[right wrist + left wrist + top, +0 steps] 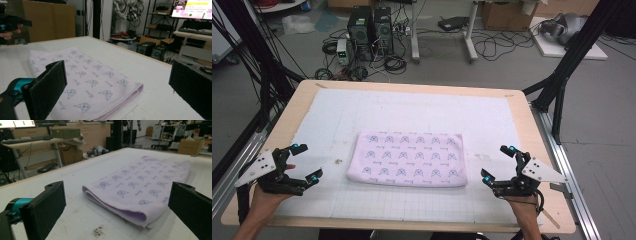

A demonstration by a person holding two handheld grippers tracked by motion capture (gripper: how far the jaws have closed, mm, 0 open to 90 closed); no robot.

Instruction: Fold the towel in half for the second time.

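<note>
Left gripper (305, 162): jaws wide, holding nothing, low over the tabletop's near-left corner, aimed at the folded towel's (408, 158) left end. Right gripper (499, 162): jaws likewise wide and empty, near the near-right corner, facing the towel's right end. Likely staged to pinch both ends together for another fold or a lift. Towel lies flat mid-tabletop on the white mat (492, 120), well apart from both. Forearms enter from the near edge, wrists angled inward.
</note>
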